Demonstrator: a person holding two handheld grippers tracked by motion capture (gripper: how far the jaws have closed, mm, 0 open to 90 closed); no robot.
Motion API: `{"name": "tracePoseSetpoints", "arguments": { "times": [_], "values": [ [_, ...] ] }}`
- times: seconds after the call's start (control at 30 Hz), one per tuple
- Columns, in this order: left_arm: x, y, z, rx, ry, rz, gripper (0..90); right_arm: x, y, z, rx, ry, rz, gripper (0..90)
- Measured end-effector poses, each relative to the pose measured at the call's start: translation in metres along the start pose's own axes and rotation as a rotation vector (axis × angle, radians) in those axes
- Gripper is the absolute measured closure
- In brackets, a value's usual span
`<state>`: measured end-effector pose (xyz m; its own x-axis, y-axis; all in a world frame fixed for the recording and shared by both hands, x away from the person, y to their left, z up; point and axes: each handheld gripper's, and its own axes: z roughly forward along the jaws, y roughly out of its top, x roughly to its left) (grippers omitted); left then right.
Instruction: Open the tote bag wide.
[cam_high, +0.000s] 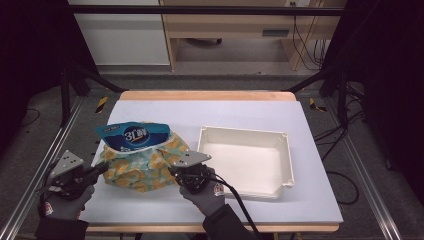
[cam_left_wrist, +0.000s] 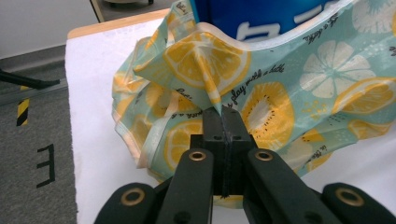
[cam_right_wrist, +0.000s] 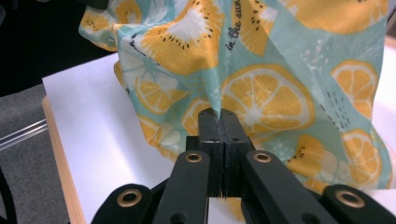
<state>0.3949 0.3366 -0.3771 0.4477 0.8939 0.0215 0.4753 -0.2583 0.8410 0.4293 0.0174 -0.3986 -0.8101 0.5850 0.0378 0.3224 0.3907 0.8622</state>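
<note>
— What have you got in your left gripper (cam_left_wrist: 223, 111)?

— Your jaws are pressed together on a pinched fold of the cloth (cam_left_wrist: 280, 88), the teal fabric printed with orange and lemon slices. Just past your jaw tips, black script on the print reads "play with a little", as far as I can make it out.

— And your right gripper (cam_right_wrist: 219, 114)?

— Clenched the same way on another fold of that cloth. Above your jaws the print says "in the sun".

— Where does the cloth sit?

— In the high view it lies bunched on the white table (cam_high: 260, 205) between your two grippers, your left gripper (cam_high: 98, 170) at its near left edge, your right gripper (cam_high: 172, 171) at its near right edge.

— What is inside it?

— A blue packet (cam_high: 134, 135) rises from the far side of the cloth, beyond your jaws. Its large white lettering looks like "3L", the rest too blurred to read.

— Anything beside you?

— A white tray (cam_high: 285, 160) just right of your right hand (cam_high: 202, 192).
</note>
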Motion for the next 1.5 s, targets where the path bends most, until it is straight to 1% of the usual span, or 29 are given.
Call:
{"name": "tracePoseSetpoints", "arguments": {
  "times": [0.13,0.27,0.3,0.37,0.43,0.47,0.57,0.67,0.7,0.8,0.9,1.0,1.1,1.2,1.27,1.33,1.37,1.4,1.47,1.5],
  "values": [
    [-0.003,-0.008,0.001,-0.002,0.000,-0.001,90.0,0.001,-0.009,0.004,0.021,0.004,0.015,89.8],
    [-0.004,-0.018,0.000,-0.006,-0.001,-0.012,90.0,0.003,-0.016,0.005,0.025,0.006,0.029,89.7],
    [-0.004,-0.019,0.000,-0.008,-0.003,-0.018,90.0,0.003,-0.018,0.006,0.028,0.008,0.041,89.8],
    [-0.004,-0.022,0.002,-0.007,-0.001,-0.021,90.0,0.003,-0.022,0.006,0.031,0.006,0.048,89.7],
    [-0.004,-0.025,0.005,0.000,-0.002,-0.024,90.0,0.003,-0.027,0.007,0.036,0.001,0.057,89.6],
    [-0.005,-0.026,0.006,0.005,-0.002,-0.024,90.0,0.004,-0.029,0.009,0.042,-0.009,0.058,89.6],
    [-0.007,-0.030,0.013,0.042,-0.001,-0.005,90.0,0.005,-0.035,0.012,0.053,-0.014,0.061,89.3],
    [-0.009,-0.032,0.017,0.055,0.008,0.007,90.0,0.007,-0.039,0.015,0.064,-0.021,0.059,89.2],
    [-0.009,-0.033,0.018,0.056,0.010,0.004,90.0,0.007,-0.040,0.016,0.066,-0.021,0.053,89.2],
    [-0.009,-0.036,0.021,0.073,0.012,0.010,90.0,0.009,-0.044,0.019,0.077,-0.020,0.060,88.8],
    [-0.010,-0.039,0.026,0.090,0.016,0.019,90.0,0.009,-0.048,0.021,0.085,-0.025,0.055,86.3],
    [-0.010,-0.040,0.029,0.104,0.021,0.025,90.0,0.010,-0.047,0.018,0.064,-0.004,0.052,80.5],
    [-0.009,-0.041,0.030,0.106,0.019,0.015,90.0,0.010,-0.041,0.008,0.017,0.003,0.046,74.2],
    [-0.009,-0.041,0.030,0.111,0.022,0.020,90.0,0.007,-0.031,-0.006,-0.045,0.002,0.056,69.0],
    [-0.009,-0.041,0.031,0.117,0.020,0.022,90.0,0.005,-0.024,-0.016,-0.086,-0.013,0.049,65.9],
    [-0.009,-0.041,0.031,0.120,0.021,0.020,90.0,0.002,-0.015,-0.025,-0.126,-0.033,0.055,62.7],
    [-0.009,-0.042,0.031,0.120,0.020,0.020,90.0,0.001,-0.012,-0.027,-0.136,-0.040,0.056,61.1],
    [-0.009,-0.042,0.031,0.116,0.021,0.019,90.0,-0.002,-0.008,-0.029,-0.143,-0.057,0.053,58.4],
    [-0.009,-0.042,0.031,0.120,0.020,0.021,90.0,-0.005,-0.003,-0.028,-0.151,-0.079,0.050,54.3],
    [-0.009,-0.042,0.031,0.122,0.020,0.022,90.0,-0.007,0.000,-0.026,-0.152,-0.083,0.050,52.4]
  ]
}}
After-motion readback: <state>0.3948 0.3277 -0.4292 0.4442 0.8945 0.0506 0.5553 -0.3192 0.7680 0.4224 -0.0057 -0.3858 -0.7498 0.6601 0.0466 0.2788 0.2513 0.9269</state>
